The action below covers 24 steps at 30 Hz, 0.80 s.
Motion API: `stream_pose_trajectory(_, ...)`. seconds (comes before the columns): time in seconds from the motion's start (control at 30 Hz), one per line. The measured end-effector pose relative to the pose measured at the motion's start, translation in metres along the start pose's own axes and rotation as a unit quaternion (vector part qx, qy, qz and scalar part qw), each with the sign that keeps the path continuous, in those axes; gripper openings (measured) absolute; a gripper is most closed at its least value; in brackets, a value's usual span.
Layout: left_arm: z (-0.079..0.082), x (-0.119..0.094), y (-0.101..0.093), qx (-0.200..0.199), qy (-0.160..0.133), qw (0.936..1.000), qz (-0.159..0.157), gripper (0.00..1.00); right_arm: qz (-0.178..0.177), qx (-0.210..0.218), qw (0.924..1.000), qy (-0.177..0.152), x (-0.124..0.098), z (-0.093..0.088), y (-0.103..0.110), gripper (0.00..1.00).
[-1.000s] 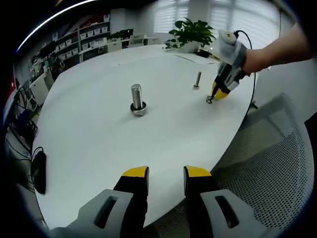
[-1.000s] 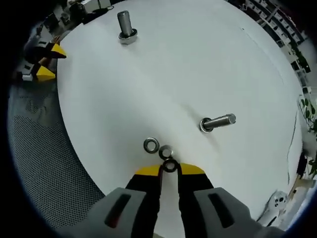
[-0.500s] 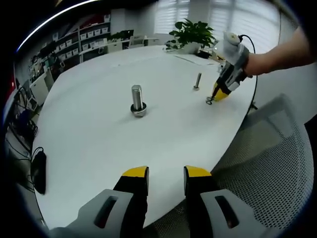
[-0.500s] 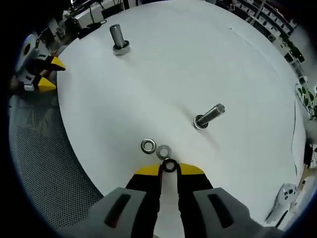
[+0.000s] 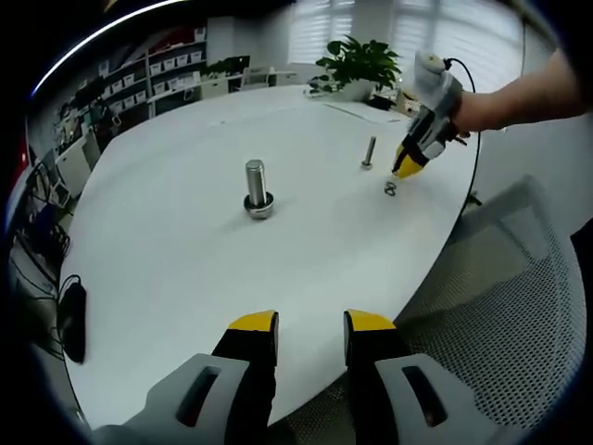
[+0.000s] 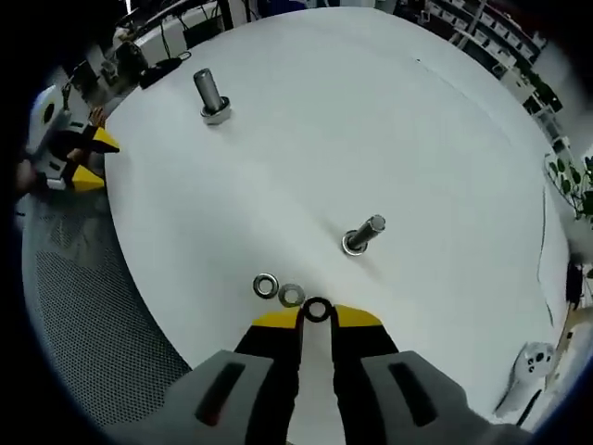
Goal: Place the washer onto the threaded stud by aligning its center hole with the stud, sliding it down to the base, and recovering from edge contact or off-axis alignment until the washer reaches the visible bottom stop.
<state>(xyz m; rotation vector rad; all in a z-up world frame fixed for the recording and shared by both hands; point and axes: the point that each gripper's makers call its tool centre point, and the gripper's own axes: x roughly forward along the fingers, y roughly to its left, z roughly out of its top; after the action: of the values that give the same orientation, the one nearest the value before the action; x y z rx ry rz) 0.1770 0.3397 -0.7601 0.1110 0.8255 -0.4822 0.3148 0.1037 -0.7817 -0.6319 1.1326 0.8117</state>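
a: which step is this?

b: the pick-up looks done. the right tool (image 6: 318, 313) is grasping a washer (image 6: 318, 310) between its yellow tips, a bit above the white counter (image 6: 398, 130).

a: where does the washer go?

b: onto the thin threaded stud (image 6: 361, 234), near, at about one o'clock from the tips. two more washers (image 6: 278, 291) lie on the counter at ten o'clock.

a: and the left tool (image 5: 310, 324)?

b: released, jaws apart, holding nothing, low at the counter edge. a fat bolt (image 5: 257, 187) stands at eleven o'clock from it.

a: what comes next?

b: i think carry the washer over the stud top, line up the hole, keep it flat, then let it slide down.
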Motion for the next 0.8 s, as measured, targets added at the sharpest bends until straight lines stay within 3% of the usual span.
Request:
stream_pose_trajectory(0.27, 0.0, 0.0, 0.0, 0.0, -0.002, 1.0, 0.001, 0.26, -0.002, 0.012, 0.9996, -0.024, -0.012, 0.012, -0.006, 0.14)
stream_pose_trajectory(0.8, 0.0, -0.001, -0.001, 0.003, 0.001, 1.0, -0.001, 0.26, -0.019, -0.008, 0.9977, -0.065, -0.034, 0.048, -0.023, 0.14)
